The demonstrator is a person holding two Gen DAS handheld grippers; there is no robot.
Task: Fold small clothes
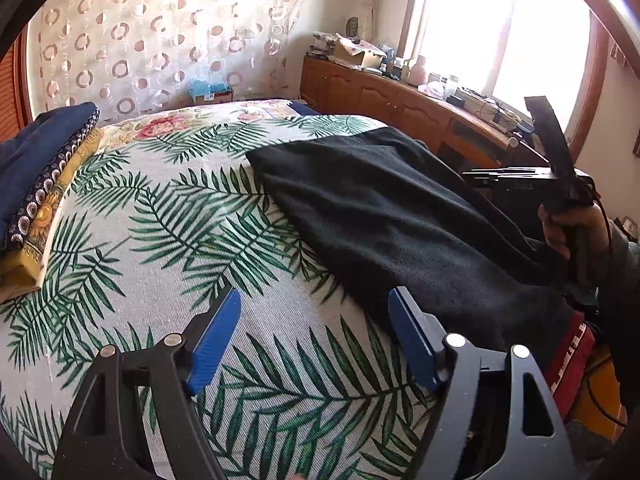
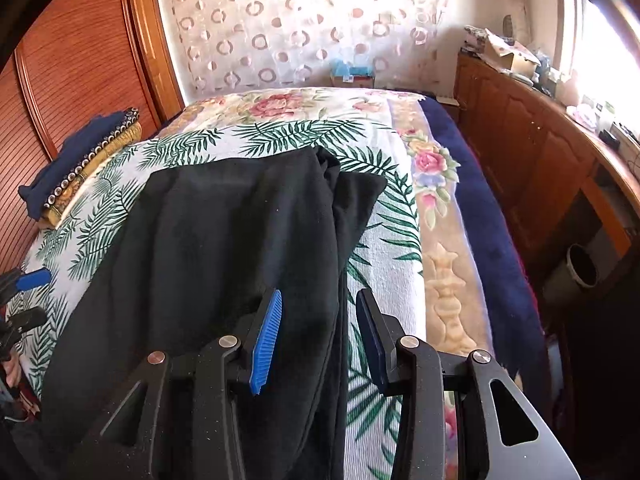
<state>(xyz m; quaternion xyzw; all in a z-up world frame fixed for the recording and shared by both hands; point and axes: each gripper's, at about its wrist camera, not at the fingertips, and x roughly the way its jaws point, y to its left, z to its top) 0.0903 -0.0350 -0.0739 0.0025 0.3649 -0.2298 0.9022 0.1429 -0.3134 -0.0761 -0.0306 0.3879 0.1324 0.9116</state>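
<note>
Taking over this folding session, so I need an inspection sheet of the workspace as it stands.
Surface: bed under a palm-leaf cover.
Job's things: black garment lying spread out, not yet folded flat.
Clutter: folded pile, navy and yellow, at the bed's far left.
Grippers: left gripper open over bare cover; right gripper open above the garment's right edge.
Cables: one runs from the right gripper's handle.
Surroundings: wooden cabinet with odds and ends, window, curtain.

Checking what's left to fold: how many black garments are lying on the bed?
1. The black garment lies spread across the leaf-print bedspread, between the two grippers. A folded pile sits at the far left; more may be hidden beneath.
</note>
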